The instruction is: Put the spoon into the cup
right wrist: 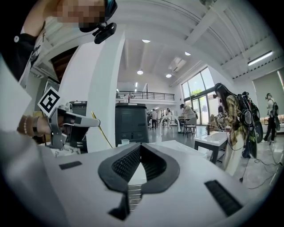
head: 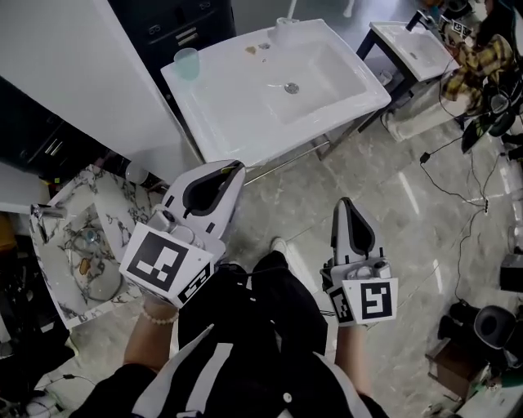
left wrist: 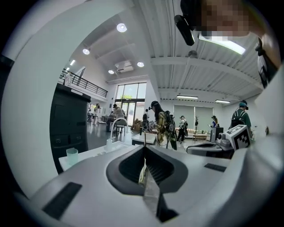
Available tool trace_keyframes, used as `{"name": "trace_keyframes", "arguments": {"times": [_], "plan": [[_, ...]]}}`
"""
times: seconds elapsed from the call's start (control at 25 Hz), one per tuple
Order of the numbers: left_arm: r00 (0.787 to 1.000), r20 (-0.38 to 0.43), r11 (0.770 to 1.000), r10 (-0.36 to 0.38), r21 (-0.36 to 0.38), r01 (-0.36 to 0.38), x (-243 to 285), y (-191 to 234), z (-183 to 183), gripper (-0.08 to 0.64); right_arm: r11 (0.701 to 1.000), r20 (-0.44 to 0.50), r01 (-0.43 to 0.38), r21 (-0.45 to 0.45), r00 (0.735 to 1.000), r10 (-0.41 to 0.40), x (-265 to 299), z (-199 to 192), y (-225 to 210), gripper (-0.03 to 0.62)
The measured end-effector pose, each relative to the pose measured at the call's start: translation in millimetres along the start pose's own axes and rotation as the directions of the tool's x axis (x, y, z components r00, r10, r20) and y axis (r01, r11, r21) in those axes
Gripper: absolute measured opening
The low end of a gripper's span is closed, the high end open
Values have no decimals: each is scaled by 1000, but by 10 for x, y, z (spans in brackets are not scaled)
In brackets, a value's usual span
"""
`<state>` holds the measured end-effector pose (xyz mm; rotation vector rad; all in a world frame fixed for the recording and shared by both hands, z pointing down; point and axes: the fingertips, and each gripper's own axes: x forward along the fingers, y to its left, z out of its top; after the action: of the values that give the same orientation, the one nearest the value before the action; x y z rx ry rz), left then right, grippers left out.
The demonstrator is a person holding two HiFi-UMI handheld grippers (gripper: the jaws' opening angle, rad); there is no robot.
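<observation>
A pale green cup (head: 187, 63) stands on the far left corner of the white sink counter (head: 229, 106); it also shows in the left gripper view (left wrist: 71, 156) and, small, in the right gripper view (right wrist: 125, 142). My left gripper (head: 234, 170) is held level in front of the counter, shut on a thin yellowish spoon (left wrist: 143, 173). From the right gripper view the spoon (right wrist: 102, 131) slants down from the left gripper (right wrist: 94, 123). My right gripper (head: 346, 204) is held over the floor to the right. Its jaws meet at the tips with nothing between them.
The counter has a basin with a drain (head: 292, 87) and a tap (head: 285, 24) at the back. A marbled basin (head: 61, 204) sits low at the left, and a second white sink (head: 413, 45) at the top right. Cables (head: 458, 196) trail over the tiled floor. People stand far off.
</observation>
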<state>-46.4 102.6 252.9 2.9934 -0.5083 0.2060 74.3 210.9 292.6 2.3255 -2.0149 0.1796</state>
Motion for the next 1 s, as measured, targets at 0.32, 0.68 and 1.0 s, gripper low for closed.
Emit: {"name": "trace_keyframes", "arguments": {"times": [0.32,0.68,1.0], "plan": [[987,17,987,162,-23,-162,175,35,90,6,983,-8,-171,-60,985,171,358,82,-243,0],[934,39,934,355,-50,-353,195,52,109,6,926,-12,-364,-103,931,365,691,133,-354,0],[882,42,882,469,-65,-466,123,56,70,5,863,-14,-490,-121,870,493,891,135,-267,0]]}}
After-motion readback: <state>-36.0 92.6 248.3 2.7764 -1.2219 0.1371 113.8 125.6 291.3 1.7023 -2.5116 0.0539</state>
